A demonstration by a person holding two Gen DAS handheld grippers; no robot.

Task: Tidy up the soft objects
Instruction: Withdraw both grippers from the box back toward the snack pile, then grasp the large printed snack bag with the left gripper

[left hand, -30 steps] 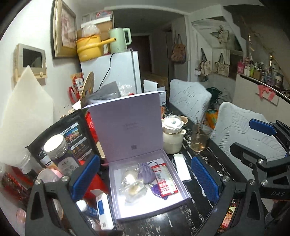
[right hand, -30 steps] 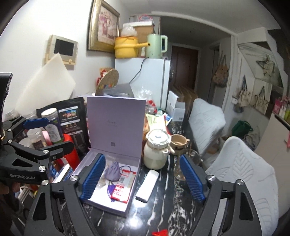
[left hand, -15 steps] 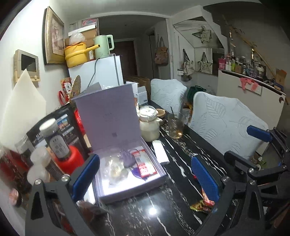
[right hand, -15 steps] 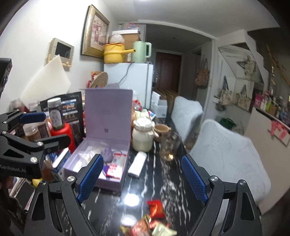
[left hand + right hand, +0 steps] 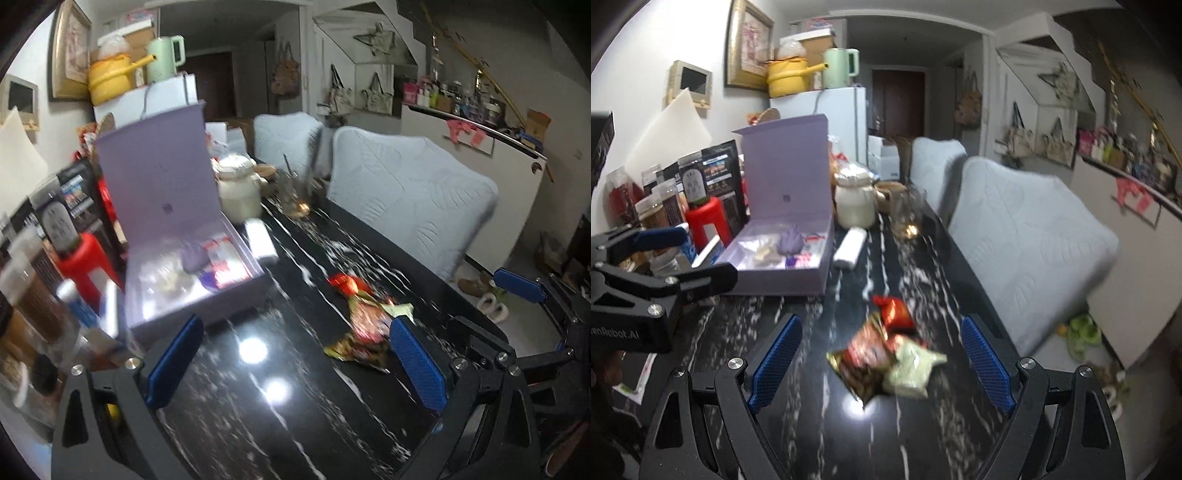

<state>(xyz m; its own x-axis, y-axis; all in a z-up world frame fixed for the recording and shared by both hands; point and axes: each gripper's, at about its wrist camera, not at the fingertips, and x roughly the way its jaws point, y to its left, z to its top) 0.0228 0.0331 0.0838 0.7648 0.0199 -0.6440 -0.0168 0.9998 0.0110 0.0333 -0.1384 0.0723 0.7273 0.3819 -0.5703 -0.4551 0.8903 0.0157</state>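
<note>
Lying loose on the table (image 5: 798, 435), several packets (image 5: 886, 354) are not yet sorted; some things are already in the box (image 5: 783, 273). Both grippers, left (image 5: 295, 365) and right (image 5: 882, 365), are held wide and empty.

1. "enRobot.AI": white print on black body of left gripper (image 5: 666, 258), right wrist view; 1st letter cut off at frame edge.
2. Labels on dark pouch (image 5: 720, 173) & jars (image 5: 692, 182): too blurred to read.
</note>
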